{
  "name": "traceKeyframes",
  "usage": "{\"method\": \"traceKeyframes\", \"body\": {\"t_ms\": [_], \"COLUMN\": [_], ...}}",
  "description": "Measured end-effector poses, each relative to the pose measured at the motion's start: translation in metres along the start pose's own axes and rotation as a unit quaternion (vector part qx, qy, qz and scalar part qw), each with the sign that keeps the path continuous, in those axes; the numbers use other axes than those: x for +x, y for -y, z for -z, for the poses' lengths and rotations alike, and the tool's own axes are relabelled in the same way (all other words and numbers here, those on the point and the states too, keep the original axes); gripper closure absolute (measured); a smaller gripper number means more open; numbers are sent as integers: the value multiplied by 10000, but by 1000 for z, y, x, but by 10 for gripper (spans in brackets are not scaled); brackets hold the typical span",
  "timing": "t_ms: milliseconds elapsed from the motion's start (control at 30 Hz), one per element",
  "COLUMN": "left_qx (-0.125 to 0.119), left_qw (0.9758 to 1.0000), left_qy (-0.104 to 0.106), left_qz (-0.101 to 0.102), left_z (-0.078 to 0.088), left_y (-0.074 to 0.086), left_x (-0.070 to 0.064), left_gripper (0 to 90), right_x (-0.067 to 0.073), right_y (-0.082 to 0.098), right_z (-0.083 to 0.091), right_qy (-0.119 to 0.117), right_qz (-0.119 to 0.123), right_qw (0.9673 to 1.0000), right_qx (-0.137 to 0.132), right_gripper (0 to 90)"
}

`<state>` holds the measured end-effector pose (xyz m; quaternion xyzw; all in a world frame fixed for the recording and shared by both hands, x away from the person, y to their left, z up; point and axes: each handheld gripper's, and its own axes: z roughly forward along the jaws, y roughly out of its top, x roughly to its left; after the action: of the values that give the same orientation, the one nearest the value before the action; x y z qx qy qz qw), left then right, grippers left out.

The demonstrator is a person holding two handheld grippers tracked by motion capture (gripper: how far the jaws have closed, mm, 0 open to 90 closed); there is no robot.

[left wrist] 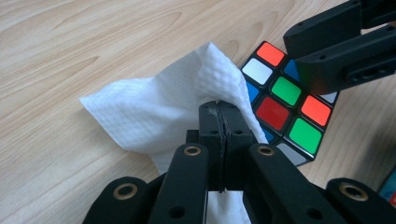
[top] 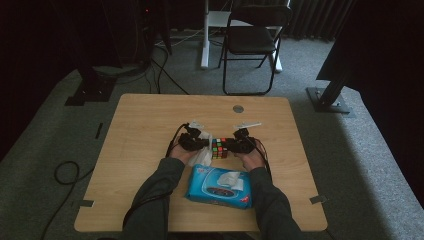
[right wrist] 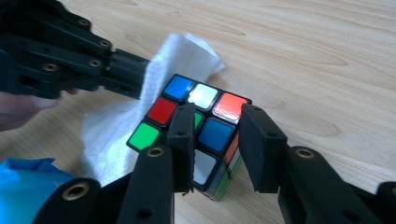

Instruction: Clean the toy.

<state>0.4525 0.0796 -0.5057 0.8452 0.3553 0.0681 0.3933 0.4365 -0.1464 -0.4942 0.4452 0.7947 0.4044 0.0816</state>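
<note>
Two claws meet over the middle of the wooden table [top: 150, 125], working on a puzzle cube and a wipe. Nearest the person lies a blue pack of wet wipes [top: 220, 186], soft and squashy, its flap open with a tissue poking out. The puzzle cube [right wrist: 198, 130] stands just beyond it, between the claws; it is rigid, light, with glossy stickers that look slippery, so flat opposite faces are the safest place to grip rather than corners. The right claw [right wrist: 217, 140] straddles one edge of it, jaws apart with the cube between them; whether the pads press I cannot tell. The white wipe [left wrist: 154, 116] is limp, thin and easily torn, resting against the cube's side. The left claw [left wrist: 223, 135] is clamped tight on a bunched fold of it.
</note>
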Motion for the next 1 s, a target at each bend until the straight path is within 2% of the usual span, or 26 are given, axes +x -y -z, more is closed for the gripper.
{"method": "traceKeyframes", "body": {"t_ms": [133,333,500,700,767,1000], "left_qx": [53,26,-46,-25,-15,121], "left_qw": [9999,9999,9998,9995,9995,9997], "left_qy": [57,100,145,77,80,63], "left_qz": [-100,-96,-116,-305,-310,-225], "left_z": [-1,-3,-6,-9,-9,-14], "left_y": [2,0,-8,-22,-20,-12], "left_x": [-6,-11,-16,-24,-24,-18], "left_gripper": [893,893,893,893,893,891], "right_x": [0,-5,-14,-18,-20,-32], "right_y": [1,1,4,6,7,10], "right_z": [1,3,6,8,10,14], "right_qy": [-15,68,57,76,213,108], "right_qz": [7,-20,-296,-414,-442,-826], "right_qw": [10000,10000,9995,9990,9985,9962], "right_qx": [4,-19,-134,-170,-228,-267], "right_gripper": [675,706,709,710,714,711]}}
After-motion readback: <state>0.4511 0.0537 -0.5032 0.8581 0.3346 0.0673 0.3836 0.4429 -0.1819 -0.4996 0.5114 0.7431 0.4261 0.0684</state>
